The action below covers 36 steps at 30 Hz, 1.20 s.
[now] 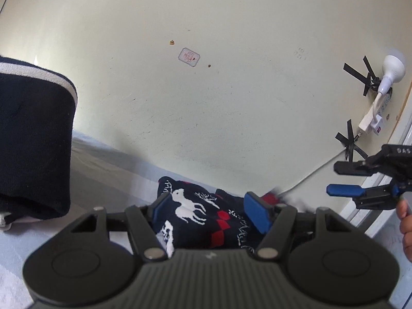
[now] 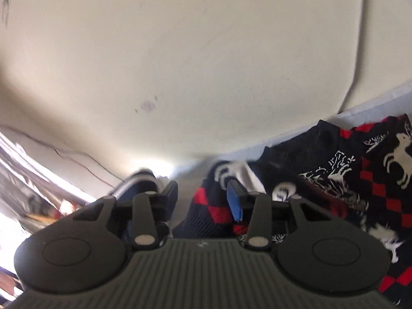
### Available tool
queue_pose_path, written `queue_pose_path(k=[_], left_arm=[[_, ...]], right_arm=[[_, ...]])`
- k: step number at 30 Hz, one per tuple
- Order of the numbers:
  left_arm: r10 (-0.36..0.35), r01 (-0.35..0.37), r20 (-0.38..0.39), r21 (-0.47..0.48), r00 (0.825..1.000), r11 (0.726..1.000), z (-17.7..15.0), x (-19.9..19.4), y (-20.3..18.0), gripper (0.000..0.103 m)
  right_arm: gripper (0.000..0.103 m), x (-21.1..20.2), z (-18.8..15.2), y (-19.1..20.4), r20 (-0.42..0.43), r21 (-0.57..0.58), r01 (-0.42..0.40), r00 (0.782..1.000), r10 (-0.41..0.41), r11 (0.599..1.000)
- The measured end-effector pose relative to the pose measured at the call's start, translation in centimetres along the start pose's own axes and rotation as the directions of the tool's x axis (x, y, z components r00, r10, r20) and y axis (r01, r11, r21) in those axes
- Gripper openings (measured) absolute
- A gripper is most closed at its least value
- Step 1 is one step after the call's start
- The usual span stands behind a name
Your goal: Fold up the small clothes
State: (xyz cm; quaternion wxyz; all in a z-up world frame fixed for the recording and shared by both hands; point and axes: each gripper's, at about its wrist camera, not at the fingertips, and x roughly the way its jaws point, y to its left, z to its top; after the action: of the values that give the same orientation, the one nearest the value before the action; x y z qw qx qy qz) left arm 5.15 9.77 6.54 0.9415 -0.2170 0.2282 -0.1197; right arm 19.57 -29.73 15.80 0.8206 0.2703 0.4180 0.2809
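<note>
A navy knitted garment with white reindeer and red checks (image 1: 203, 216) lies on the pale surface, bunched between the fingers of my left gripper (image 1: 208, 204). The jaws stand wide apart around it, open. In the right wrist view the same garment (image 2: 360, 175) spreads to the right and under my right gripper (image 2: 203, 195), whose jaws are open with cloth between and below them. The right gripper also shows in the left wrist view (image 1: 347, 177), open, off to the right of the garment.
A folded navy garment with a white stripe (image 1: 31, 139) is at the left. A cream wall (image 1: 206, 90) rises close behind, with a white bulb and plug strip (image 1: 378, 103) taped on at the right. A person's hand (image 1: 405, 219) is at the right edge.
</note>
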Motion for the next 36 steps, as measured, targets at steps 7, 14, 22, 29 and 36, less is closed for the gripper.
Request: queue_pose_path(k=[7, 14, 22, 29, 36], left_arm=[[-0.008, 0.006, -0.066, -0.03, 0.998, 1.0, -0.8, 1.8, 0.9, 0.063], [-0.008, 0.015, -0.132, 0.054, 0.991, 0.998, -2.6, 4.2, -0.6, 0.057], [0.08, -0.061, -0.194, 0.102, 0.978, 0.993, -3.3, 5.8, -0.4, 0.008], [0.069, -0.057, -0.166, 0.076, 0.984, 0.995, -2.7, 4.9, -0.3, 0.01], [0.073, -0.07, -0.128, 0.026, 0.989, 0.997, -1.7, 3.8, 0.8, 0.01]], right_arm=[[0.046, -2.8, -0.2, -5.0, 0.196, -0.084, 0.302, 0.939, -0.281, 0.95], [0.025, -0.9, -1.9, -14.8, 0.151, -0.098, 0.608, 0.791, -0.592, 0.788], [0.018, -1.6, -1.9, -15.6, 0.328, 0.02, 0.76, 0.608, -0.723, 0.649], [0.043, -0.4, -5.4, -6.4, 0.306, -0.295, 0.503, 0.855, -0.419, 0.812], [0.025, 8.4, -11.6, -0.2, 0.132, -0.65, 0.341, 0.931, -0.342, 0.679]])
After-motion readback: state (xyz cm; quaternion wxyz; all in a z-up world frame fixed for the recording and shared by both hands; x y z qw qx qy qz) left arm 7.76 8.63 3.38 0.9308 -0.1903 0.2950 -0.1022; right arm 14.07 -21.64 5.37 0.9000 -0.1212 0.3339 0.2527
